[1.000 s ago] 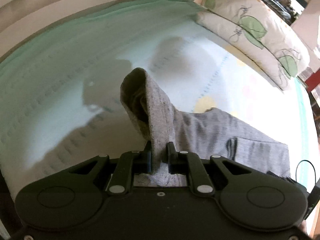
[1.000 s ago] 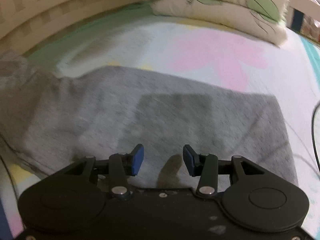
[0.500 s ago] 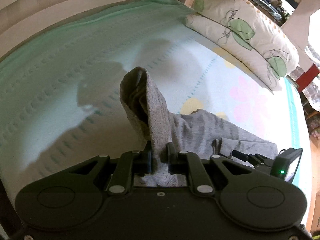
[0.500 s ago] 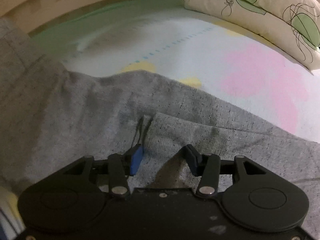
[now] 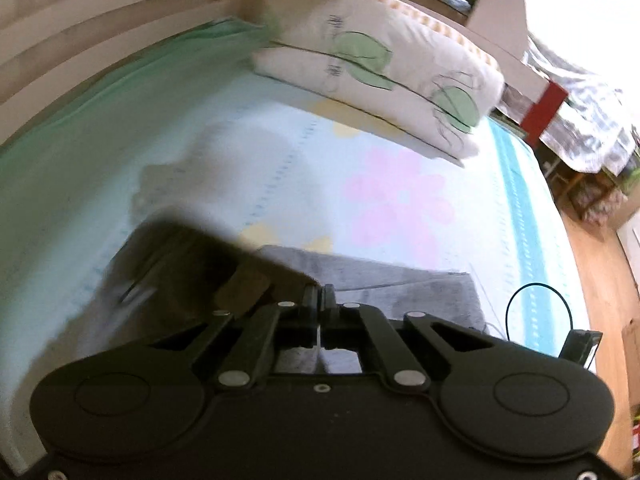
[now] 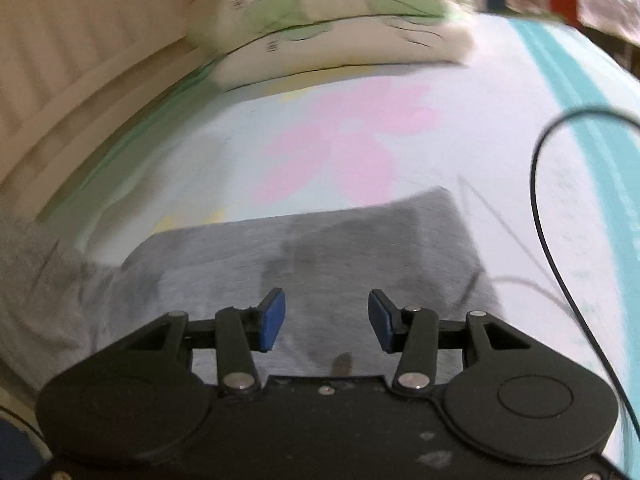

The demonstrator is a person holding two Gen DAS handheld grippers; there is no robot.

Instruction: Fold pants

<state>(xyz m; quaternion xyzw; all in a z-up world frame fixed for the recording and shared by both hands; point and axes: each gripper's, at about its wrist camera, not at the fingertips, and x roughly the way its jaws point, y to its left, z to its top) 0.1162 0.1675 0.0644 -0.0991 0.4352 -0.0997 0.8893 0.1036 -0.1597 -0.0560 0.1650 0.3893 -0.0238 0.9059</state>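
Left gripper (image 5: 319,300), low over the bed (image 5: 200,168), pinches a blurred fold of the grey pants (image 6: 340,248), which lie flat running left to right beneath the spread-open right gripper (image 6: 326,316).

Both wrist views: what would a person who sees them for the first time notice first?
Probably the grey pants, lying flat across the bed sheet directly ahead of the open right gripper. Next, the big pink flower printed on the sheet, and the two stacked leaf-print pillows at the far end. The left gripper looks shut, with dark blurred fabric beside it.
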